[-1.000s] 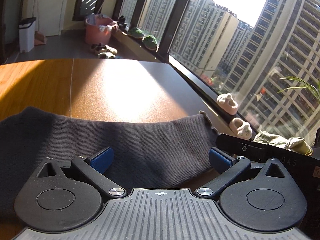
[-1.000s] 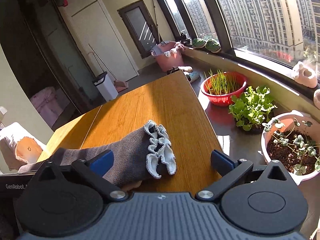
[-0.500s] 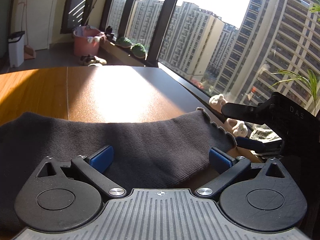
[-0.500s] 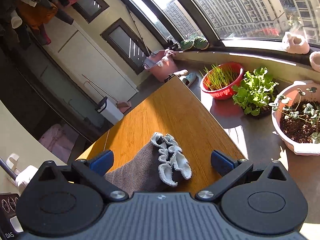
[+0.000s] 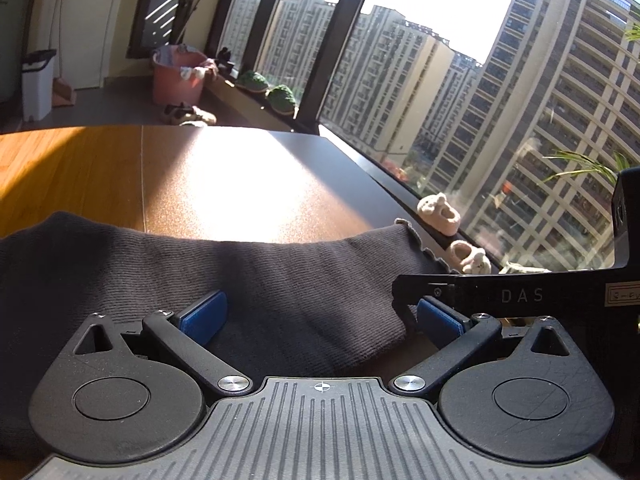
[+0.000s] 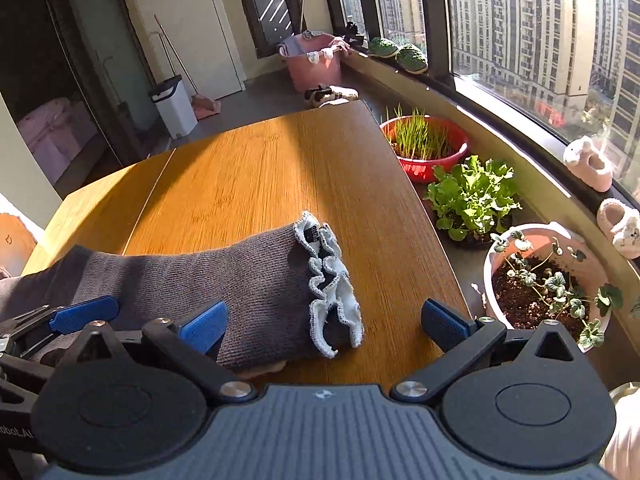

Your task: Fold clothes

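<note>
A dark grey knitted garment (image 5: 248, 280) lies on the wooden table (image 5: 224, 176). Its sleeve (image 6: 224, 280) ends in a pale ruffled cuff (image 6: 332, 284). My left gripper (image 5: 320, 316) is open just above the grey cloth, blue pads wide apart. In the right wrist view my right gripper (image 6: 324, 324) is open too, straddling the sleeve end and cuff. The other gripper's black body (image 5: 520, 294) shows at the right of the left wrist view, and a blue fingertip (image 6: 84, 314) of the left one lies on the cloth in the right wrist view.
The table's right edge (image 6: 416, 216) runs beside a red basin of grass (image 6: 424, 144), a leafy plant (image 6: 472, 196) and a pale flowerpot (image 6: 548, 280). Small pink slippers (image 6: 588, 164) sit on the window sill. A pink tub (image 6: 312, 60) and white bin (image 6: 174, 106) stand beyond.
The right gripper has come back down and forward over the sleeve cuff. In the left wrist view the other gripper dropped lower at the right. The garment stayed put.
</note>
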Demonstrator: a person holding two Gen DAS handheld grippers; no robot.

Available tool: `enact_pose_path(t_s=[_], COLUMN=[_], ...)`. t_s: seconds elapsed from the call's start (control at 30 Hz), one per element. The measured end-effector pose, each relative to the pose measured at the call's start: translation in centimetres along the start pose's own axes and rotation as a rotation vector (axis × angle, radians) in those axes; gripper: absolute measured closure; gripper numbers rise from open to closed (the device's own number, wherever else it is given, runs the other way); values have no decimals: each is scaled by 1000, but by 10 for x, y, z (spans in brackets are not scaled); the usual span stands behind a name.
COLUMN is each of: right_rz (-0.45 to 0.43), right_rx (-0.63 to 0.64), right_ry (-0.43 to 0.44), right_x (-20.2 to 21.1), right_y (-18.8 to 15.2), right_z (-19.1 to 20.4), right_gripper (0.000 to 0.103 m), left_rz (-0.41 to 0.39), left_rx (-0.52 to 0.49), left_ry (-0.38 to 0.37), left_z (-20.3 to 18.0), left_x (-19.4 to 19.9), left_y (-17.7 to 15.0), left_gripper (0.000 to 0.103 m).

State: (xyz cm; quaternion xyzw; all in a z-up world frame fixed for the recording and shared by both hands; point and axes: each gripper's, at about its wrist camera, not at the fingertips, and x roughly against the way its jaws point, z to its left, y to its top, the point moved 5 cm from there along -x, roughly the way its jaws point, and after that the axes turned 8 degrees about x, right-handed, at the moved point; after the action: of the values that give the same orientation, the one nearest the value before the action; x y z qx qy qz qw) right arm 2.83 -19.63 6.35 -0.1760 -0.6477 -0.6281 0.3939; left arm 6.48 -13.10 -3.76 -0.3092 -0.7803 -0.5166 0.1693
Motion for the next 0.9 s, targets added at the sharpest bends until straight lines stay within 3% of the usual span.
enact_pose_path(t_s=[0.23, 0.33, 0.5, 0.6, 0.63, 0.7, 0.9], right_rz=[24, -1, -56, -122, -134, -151, -157], right_rx=[103, 154, 126, 59, 36, 2, -108], right_ry=[2, 13, 16, 88, 92, 96, 149], right_x=[-6, -3, 3, 17, 20, 25, 24], right_y=[-2, -7, -11, -14, -15, -18, -14], right_z=[13, 22, 23, 16, 12, 6, -8], right_gripper=[0, 0, 1, 33, 39, 48, 56], left_rz=[14, 10, 10, 15, 18, 23, 32], left_rx=[89, 95, 115, 143, 153, 166, 169], left_ry=[-15, 5, -5, -22, -27, -32, -56], left_z=[16, 20, 22, 26, 28, 29, 27], left_x=[11, 11, 11, 11, 11, 11, 11], left_y=[13, 15, 16, 18, 19, 20, 19], left_gripper=[0, 0, 0, 0, 0, 0, 0])
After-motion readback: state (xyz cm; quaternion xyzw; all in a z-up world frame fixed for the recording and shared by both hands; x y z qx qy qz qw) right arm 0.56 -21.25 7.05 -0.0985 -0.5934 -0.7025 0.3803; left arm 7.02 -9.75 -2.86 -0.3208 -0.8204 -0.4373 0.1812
